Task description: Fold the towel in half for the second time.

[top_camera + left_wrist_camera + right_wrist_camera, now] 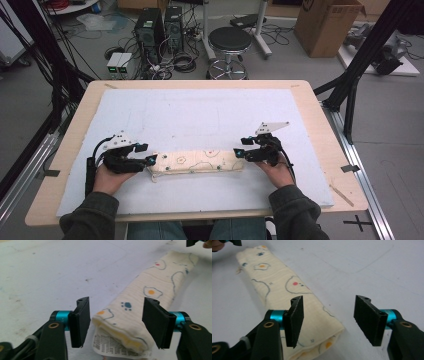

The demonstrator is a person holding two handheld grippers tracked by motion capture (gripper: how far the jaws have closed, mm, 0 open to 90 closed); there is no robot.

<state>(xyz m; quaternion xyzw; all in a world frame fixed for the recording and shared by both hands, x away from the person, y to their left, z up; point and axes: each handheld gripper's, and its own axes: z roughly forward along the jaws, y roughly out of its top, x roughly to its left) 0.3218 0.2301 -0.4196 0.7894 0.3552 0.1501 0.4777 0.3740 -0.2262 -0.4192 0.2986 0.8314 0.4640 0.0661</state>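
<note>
One folded cloth (197, 162), cream with fried-egg and paw prints, lies as a long narrow bundle across the near part of the white mat (200, 115) that covers the surface (320, 125). One printed label (110, 346) sticks out from under its left end. Two tongs sit at the cloth, one at each end. The left tongs (148, 155) stand wide apart, with the cloth's left end lying between the jaws; in the left gripper view there is a gap on either side, so the pads do not press on it. The right tongs (241, 148) are also wide apart; in the right gripper view the cloth's right end passes beneath the left-hand jaw, and the space between the two jaws is mostly bare mat. Two hands hold the tongs from the near edge.
</note>
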